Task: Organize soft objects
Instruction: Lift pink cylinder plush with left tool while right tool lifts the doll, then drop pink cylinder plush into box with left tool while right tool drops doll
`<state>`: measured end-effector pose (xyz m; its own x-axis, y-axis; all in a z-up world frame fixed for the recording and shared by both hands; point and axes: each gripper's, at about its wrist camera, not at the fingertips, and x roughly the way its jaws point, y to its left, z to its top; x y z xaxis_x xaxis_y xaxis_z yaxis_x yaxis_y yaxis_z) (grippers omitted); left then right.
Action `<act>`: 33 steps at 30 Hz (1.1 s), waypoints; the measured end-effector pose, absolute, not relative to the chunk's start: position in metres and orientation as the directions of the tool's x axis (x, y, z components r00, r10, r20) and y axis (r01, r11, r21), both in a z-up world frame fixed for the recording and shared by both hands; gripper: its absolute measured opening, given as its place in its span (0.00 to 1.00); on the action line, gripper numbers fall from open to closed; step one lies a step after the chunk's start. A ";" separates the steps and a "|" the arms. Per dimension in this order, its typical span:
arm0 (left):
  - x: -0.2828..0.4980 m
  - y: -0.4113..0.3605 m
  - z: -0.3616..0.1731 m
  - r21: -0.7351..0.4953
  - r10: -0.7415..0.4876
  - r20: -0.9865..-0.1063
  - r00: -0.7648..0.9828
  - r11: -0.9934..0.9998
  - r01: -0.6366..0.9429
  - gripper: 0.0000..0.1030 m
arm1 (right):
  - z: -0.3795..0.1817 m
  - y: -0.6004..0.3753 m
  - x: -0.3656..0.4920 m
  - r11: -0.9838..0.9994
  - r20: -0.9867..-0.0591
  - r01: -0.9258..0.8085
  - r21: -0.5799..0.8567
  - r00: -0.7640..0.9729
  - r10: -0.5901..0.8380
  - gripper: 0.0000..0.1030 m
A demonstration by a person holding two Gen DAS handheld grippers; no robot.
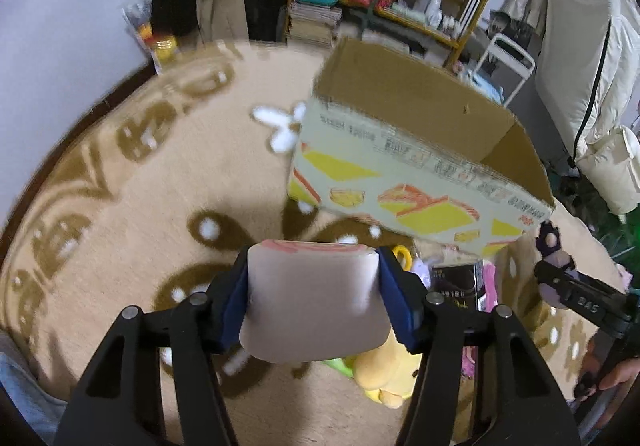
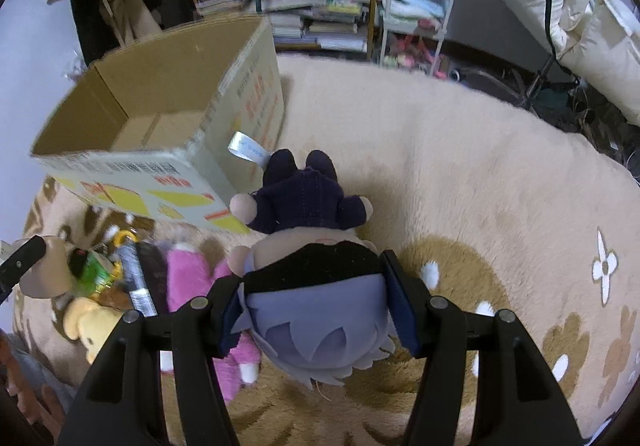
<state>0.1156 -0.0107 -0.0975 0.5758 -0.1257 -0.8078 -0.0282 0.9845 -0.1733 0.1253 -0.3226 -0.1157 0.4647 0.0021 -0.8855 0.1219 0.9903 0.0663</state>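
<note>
Your left gripper (image 1: 314,302) is clenched on a pale cushion-like plush (image 1: 314,306), both blue pads pressing its sides; your right gripper (image 2: 316,306) is clamped on the head of a lilac-haired doll in dark clothes (image 2: 308,242), whose body hangs forward beyond the jaws. Both toys are held clear of the beige rug (image 2: 460,165). The open cardboard box (image 1: 420,149), apparently empty, stands on the rug toward its far edge, ahead of both grippers; the remaining pile lies on the rug just in front of the box: a yellow plush (image 1: 380,378), a pink plush (image 2: 192,278) and a dark packet (image 1: 456,282). Judged risks: the doll is gripped by its head alone, so its dangling body or ribbon tag (image 2: 244,147) could catch on the box's near rim; the pale plush is squashed between the pads and could squirm free if you tilt it; the two grippers, carried close together, could collide over the box. The pale plush hides the pile beneath it, its printed face is blurred, and the box's far corners are hidden.
</note>
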 end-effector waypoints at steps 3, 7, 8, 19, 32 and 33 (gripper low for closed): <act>0.107 -0.012 -0.076 -0.149 -0.103 -0.747 0.657 0.989 -0.015 0.57 | -0.097 -0.320 0.120 0.990 -0.849 0.108 0.086 0.529 0.016 0.62; 0.097 -0.018 -0.046 -0.093 -0.081 -0.657 0.749 0.995 0.026 0.57 | -0.074 -0.318 0.117 0.988 -0.807 0.094 0.125 0.588 0.046 0.63; 0.095 -0.020 -0.037 -0.077 -0.082 -0.628 0.774 0.996 0.043 0.57 | -0.069 -0.317 0.117 0.988 -0.797 0.088 0.124 0.602 0.047 0.63; 0.115 -0.038 0.011 -0.030 -0.152 -0.477 0.866 0.987 0.157 0.57 | -0.025 -0.300 0.137 0.993 -0.693 0.018 0.115 0.718 0.067 0.63; 0.174 -0.055 -0.009 -0.013 -0.158 -0.503 0.850 0.984 0.176 0.58 | -0.037 -0.277 0.176 0.989 -0.663 -0.044 0.141 0.738 0.127 0.63; 0.178 -0.057 -0.012 -0.007 -0.155 -0.506 0.848 0.984 0.176 0.59 | -0.040 -0.275 0.178 0.988 -0.662 -0.050 0.144 0.737 0.134 0.63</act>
<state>0.1777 -0.0573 -0.0124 0.8485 -0.1554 -0.5059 0.1764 0.9843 -0.0065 0.1777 -0.2751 -0.0403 0.7373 0.1341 -0.6621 -0.0504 0.9883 0.1439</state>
